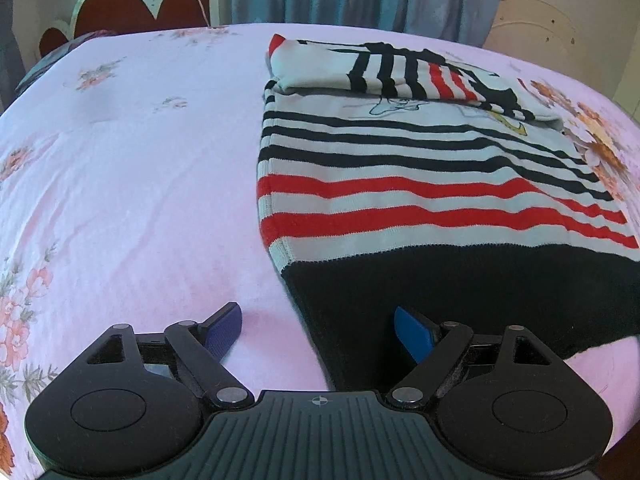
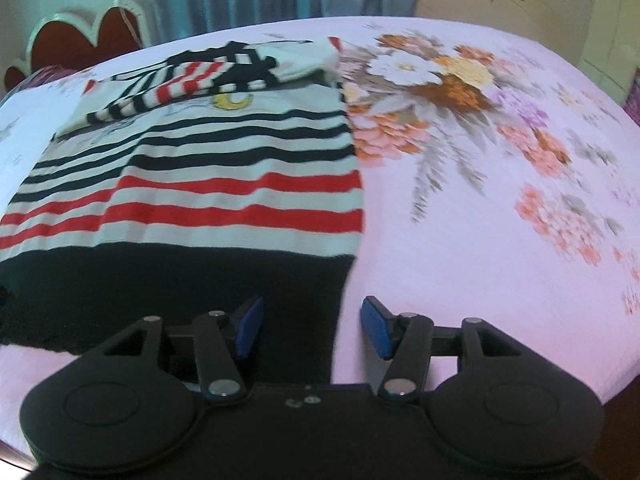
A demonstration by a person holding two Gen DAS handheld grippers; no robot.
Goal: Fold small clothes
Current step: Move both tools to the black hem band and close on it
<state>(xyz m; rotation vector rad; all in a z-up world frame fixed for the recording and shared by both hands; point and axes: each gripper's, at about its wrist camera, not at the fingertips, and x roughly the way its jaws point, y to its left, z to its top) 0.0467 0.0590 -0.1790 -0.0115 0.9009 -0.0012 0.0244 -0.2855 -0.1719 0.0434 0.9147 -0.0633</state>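
Your striped knit sweater [image 1: 420, 184] lay flat on the pink floral bedsheet [image 1: 132, 184], its sleeves [image 1: 400, 70] folded across the chest at the far end and its black ribbed hem band [image 1: 460, 300] nearest you. To the left of the sweater the sheet ran bare and smooth toward the scalloped red headboard [image 1: 136, 8]; to its right, the right wrist view showed open sheet printed with a large flower bouquet [image 2: 432, 76], out to the bed's edge. Your left gripper [image 1: 320, 334] stood with its jaws spread wide, straddling the hem's left corner, one blue pad over sheet and the other over black knit, nothing pinched. Your right gripper [image 2: 312, 328] had its jaws partly spread astride the hem's right edge, likewise clasping nothing. The knit was ribbed, with red and black bands on pale grey.
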